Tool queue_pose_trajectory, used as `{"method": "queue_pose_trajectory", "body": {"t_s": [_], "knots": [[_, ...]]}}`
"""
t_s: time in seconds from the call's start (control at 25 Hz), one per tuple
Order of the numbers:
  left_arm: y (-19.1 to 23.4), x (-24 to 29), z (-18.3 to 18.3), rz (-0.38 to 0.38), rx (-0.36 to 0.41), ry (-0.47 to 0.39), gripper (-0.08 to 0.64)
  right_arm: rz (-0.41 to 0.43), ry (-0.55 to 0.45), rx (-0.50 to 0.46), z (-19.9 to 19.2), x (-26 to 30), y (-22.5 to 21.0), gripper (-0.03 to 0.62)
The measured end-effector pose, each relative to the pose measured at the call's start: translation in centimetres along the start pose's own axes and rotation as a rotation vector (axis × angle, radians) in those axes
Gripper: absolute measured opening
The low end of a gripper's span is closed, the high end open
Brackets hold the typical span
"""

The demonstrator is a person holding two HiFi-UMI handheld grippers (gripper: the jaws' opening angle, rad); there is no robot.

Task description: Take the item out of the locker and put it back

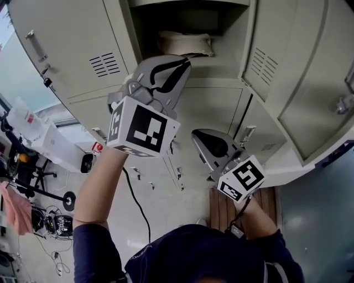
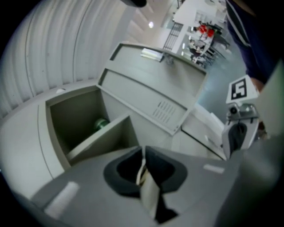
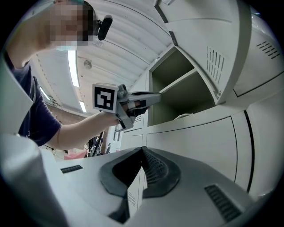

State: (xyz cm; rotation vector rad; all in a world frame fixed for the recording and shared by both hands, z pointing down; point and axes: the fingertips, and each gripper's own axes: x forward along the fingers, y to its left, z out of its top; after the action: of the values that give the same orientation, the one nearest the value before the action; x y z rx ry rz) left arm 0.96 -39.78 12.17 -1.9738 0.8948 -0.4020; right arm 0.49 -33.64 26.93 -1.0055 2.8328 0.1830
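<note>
A cream, cushion-like item (image 1: 185,43) lies on the shelf of the open locker compartment (image 1: 182,16). My left gripper (image 1: 185,62) is raised just below and in front of that shelf and does not touch the item. Its jaws (image 2: 143,153) stand a thin slit apart, and I make out nothing held between them. My right gripper (image 1: 196,135) hangs lower, in front of the closed lower door, with its fingertips (image 3: 141,153) meeting and nothing in them. From the right gripper view the left gripper (image 3: 156,95) points at the open compartment (image 3: 177,88).
Open locker doors stand at the left (image 1: 66,44) and right (image 1: 298,66). A green thing (image 2: 101,123) lies deep in an open compartment in the left gripper view. Below are a black cable (image 1: 138,204), a wooden slatted board (image 1: 221,207) and clutter at the left (image 1: 33,188).
</note>
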Motion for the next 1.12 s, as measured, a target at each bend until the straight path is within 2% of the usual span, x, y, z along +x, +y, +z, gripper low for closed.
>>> {"method": "queue_pose_trajectory", "body": {"t_s": [0.6,0.76,1.12], "knots": [[-0.3,7.0,-3.4,-0.12,0.238,0.285,0.094,0.03,0.004,0.044,-1.5,-0.6,-2.4,0.005],[-0.5,8.5,-4.3,-0.145,0.328,0.354,0.095,0.024,0.005,0.061,-1.9,-0.8,-2.9,0.005],[-0.9,10.7,-6.5,-0.192,0.444,0.456,0.118,0.012,0.008,0.082,-2.7,-1.1,-4.1,0.005]]}}
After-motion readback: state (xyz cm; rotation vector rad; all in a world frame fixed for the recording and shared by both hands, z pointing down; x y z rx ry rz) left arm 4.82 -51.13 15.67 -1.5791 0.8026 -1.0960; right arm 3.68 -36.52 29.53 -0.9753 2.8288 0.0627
